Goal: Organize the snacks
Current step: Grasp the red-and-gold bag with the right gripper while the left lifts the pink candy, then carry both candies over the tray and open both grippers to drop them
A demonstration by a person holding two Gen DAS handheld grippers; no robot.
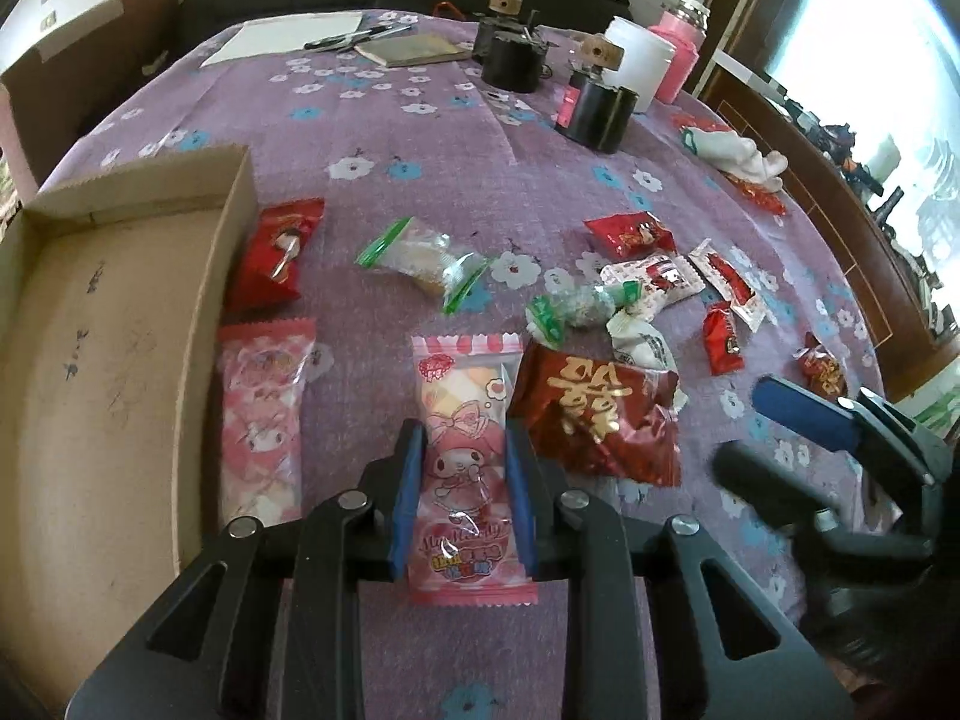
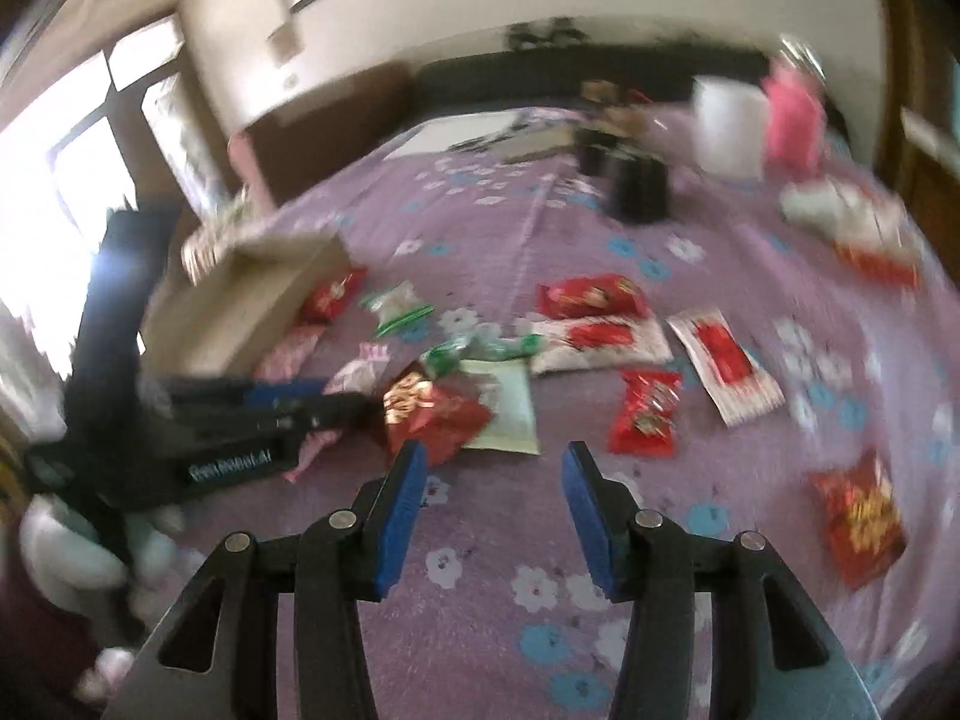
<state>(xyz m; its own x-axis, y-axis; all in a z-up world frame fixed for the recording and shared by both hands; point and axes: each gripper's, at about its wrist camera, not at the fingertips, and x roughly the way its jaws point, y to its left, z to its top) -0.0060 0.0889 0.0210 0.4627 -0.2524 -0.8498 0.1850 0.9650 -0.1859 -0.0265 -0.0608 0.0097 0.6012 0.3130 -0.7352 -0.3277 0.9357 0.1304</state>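
Snack packets lie scattered on a purple flowered tablecloth (image 1: 420, 138). My left gripper (image 1: 462, 438) has its blue pads on both sides of a pink cartoon packet (image 1: 465, 468) lying on the cloth, pressed against its edges. A second pink packet (image 1: 261, 414) lies beside a cardboard box (image 1: 90, 360) at the left. A dark red packet with gold print (image 1: 594, 414) sits just right of the held one. My right gripper (image 2: 492, 468) is open and empty above the cloth, near that dark red packet (image 2: 432, 408). The right wrist view is blurred.
A red packet (image 1: 279, 252), a green-sealed clear bag (image 1: 420, 261) and several red and white packets (image 1: 660, 276) lie mid-table. Black tins (image 1: 600, 108), a white jar (image 1: 639, 57), a pink bottle (image 1: 678, 48), a notebook (image 1: 414, 51) and paper (image 1: 288, 36) stand at the back.
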